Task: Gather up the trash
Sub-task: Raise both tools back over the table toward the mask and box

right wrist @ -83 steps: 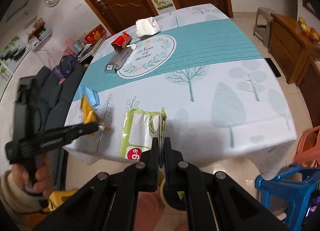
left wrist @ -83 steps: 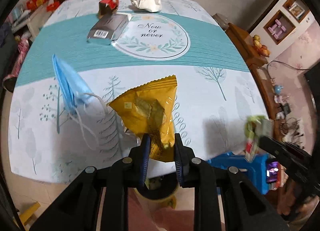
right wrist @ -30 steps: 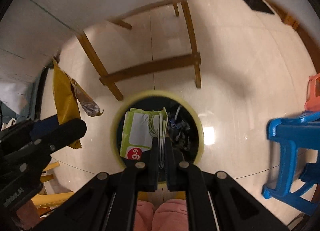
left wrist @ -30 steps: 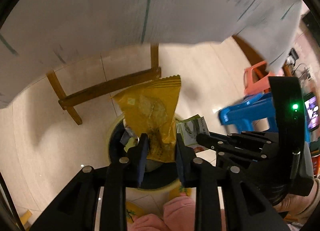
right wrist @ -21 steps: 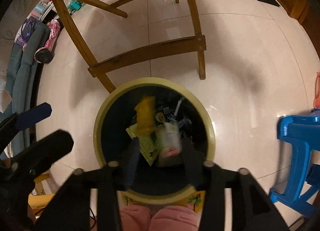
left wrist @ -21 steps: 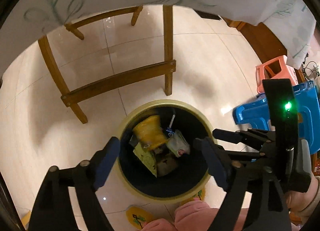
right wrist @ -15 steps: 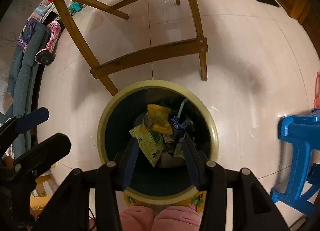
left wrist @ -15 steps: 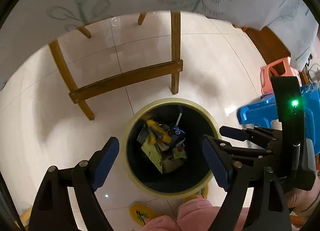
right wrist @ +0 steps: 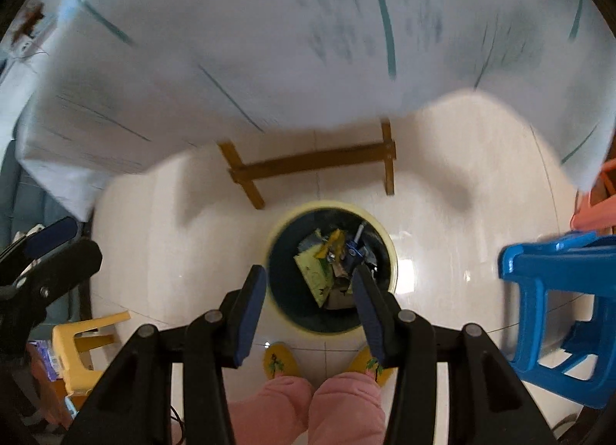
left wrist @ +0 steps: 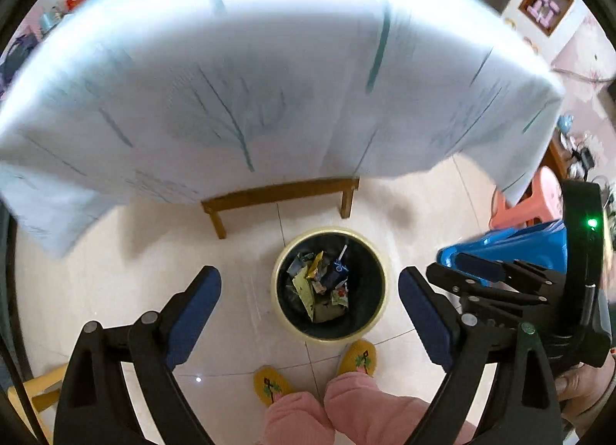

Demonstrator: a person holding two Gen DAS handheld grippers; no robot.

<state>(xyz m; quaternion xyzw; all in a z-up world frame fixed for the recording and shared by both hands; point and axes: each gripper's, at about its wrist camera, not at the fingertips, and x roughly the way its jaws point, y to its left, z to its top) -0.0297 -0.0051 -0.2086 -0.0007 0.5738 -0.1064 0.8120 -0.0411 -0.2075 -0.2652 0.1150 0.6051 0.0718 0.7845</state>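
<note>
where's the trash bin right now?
The trash bin stands on the floor in the lower middle of both wrist views, just in front of the person's yellow slippers and below the table's wooden crossbar.

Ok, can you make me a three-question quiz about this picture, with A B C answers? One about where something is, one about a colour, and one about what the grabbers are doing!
1. Where is the trash bin?
A. On the table
B. On the floor by the person's slippers
C. On the blue stool

2. What colour is the bin's rim?
A. Pale yellow
B. Red
C. Purple

3. What is the left gripper doing?
A. Squeezing a yellow wrapper
B. Shut with nothing in it
C. Open with nothing in it

Answers:
1. B: the bin stands on the tiled floor, just ahead of the yellow slippers.
2. A: a pale yellow ring runs round its dark inside.
3. C: its jaws have just been opening and stand wide apart, with only the floor and bin behind them; the wrappers lie in the bin. The right gripper is open and empty too.
</note>
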